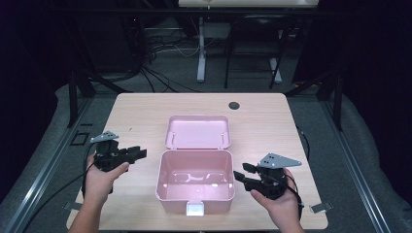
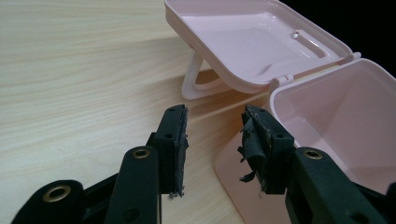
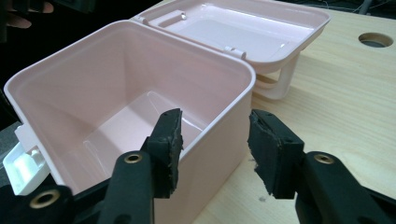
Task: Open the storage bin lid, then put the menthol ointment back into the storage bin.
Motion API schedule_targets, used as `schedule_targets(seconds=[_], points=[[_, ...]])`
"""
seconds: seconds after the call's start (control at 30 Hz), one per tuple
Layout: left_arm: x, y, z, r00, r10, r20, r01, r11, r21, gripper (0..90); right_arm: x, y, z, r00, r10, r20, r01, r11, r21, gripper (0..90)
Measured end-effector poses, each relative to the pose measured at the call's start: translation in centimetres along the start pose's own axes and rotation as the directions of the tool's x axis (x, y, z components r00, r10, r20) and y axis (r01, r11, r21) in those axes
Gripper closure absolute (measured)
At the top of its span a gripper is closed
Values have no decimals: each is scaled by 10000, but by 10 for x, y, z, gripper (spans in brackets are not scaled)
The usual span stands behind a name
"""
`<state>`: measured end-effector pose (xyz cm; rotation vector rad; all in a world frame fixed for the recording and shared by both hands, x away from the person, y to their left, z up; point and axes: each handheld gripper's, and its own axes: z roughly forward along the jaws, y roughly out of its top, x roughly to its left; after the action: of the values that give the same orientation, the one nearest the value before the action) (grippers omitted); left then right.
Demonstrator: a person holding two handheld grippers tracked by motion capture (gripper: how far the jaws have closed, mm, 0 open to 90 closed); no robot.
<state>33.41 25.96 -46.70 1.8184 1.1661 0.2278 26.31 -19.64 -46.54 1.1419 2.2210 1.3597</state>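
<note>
I can find no words, numbers, labels or signs to read here. The open pink plastic box (image 1: 195, 187) has plain walls, and the pale wooden worktop (image 1: 141, 111) has nothing written on it.

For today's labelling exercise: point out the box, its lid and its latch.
box (image 1: 195, 194): high view, front wall.
lid (image 1: 197, 131): high view, inner face.
latch (image 1: 195, 209): high view, white clasp's middle.

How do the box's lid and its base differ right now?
The lid is shallow and lies thrown back, inside facing up; the base is deep and stands upright. The lid rests on its handle; the base carries a white latch in front. Both are pink, empty and hinged together.
</note>
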Motion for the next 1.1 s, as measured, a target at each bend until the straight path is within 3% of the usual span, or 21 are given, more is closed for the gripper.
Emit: schedule_targets(seconds=[0.1,0.2,0.37,0.47,0.63,0.67,0.77,0.83,0.9,1.0,1.1], points=[[0,-2,-6,9998,222,20,-222,9997,-105,597,-5,5,-2,9998,-10,209,9,10000,31,556],[-1,-4,-8,9993,341,149,-340,9994,-54,597,-12,10,-1,9999,134,29,-135,9991,406,560],[-5,-6,-9,9983,583,41,-583,9983,98,582,-19,16,0,9986,-242,461,201,9960,872,540],[-8,-7,-9,9974,717,-76,-715,9973,150,562,-28,22,0,9957,-410,836,293,9902,1368,515],[-12,-7,-7,9955,951,26,-951,9949,337,540,-44,29,2,9929,-162,1176,-89,9778,2094,478],[-12,-7,-7,9958,915,15,-915,9951,362,512,-47,30,2,9924,-131,1227,-147,9747,2229,473],[-14,-8,-9,9963,853,93,-857,9952,470,540,-56,33,4,9911,-34,1330,-321,9640,2640,457],[-14,-8,-11,9974,723,-7,-722,9960,525,544,-61,34,7,9924,-88,1224,-287,9531,3012,434],[-14,-8,-12,9973,736,-29,-733,9953,629,544,-67,35,10,9930,-245,1154,-188,9329,3595,430],[-14,-8,-13,9973,737,-22,-734,9952,655,543,-72,37,13,9914,-444,1232,-66,9227,3855,406],[-15,-7,-13,9973,738,-68,-732,9952,647,532,-78,40,14,9912,-572,1193,2,9024,4310,382]])
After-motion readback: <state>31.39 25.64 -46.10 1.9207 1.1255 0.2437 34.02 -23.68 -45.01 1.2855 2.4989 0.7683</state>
